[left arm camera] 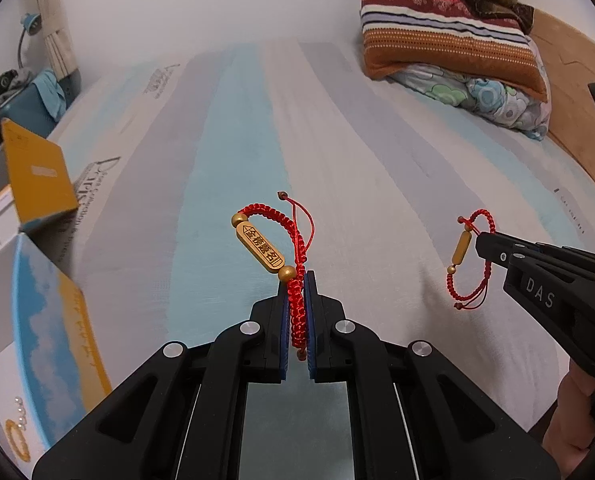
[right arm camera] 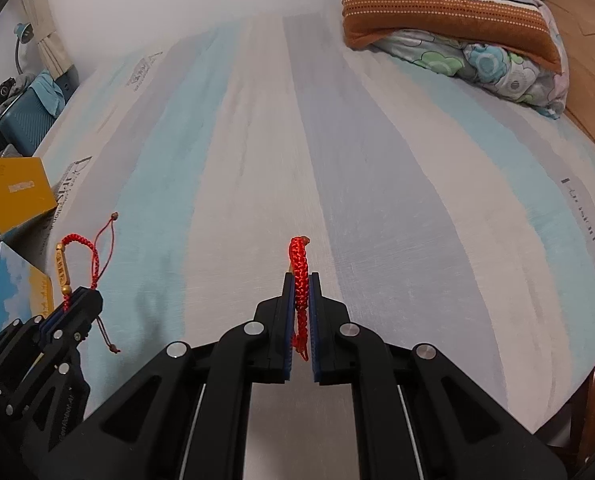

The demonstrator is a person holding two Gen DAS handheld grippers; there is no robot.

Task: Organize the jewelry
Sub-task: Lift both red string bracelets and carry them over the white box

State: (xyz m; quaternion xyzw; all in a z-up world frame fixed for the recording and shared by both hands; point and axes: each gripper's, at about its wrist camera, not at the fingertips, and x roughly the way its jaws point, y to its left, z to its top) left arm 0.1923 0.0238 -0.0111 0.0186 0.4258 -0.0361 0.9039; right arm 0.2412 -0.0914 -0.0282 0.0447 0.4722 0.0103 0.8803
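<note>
Two red braided bracelets held aloft over striped bedsheet [left arm camera: 257,120]

First bracelet [left arm camera: 273,248] clamped in left gripper [left arm camera: 296,280], charm at 10 o'clock; second bracelet [right arm camera: 299,276] pinched edge-on in right gripper [right arm camera: 302,280], charm hidden there; box [left arm camera: 37,320] at 8 o'clock, cut off

A bedroom at home.
A striped mattress [right arm camera: 337,160] fills the view, with a folded striped blanket [left arm camera: 445,36] stacked on a floral quilt [left arm camera: 489,100], and a curtain [left arm camera: 55,28] beside a desk lamp [left arm camera: 27,30].
</note>
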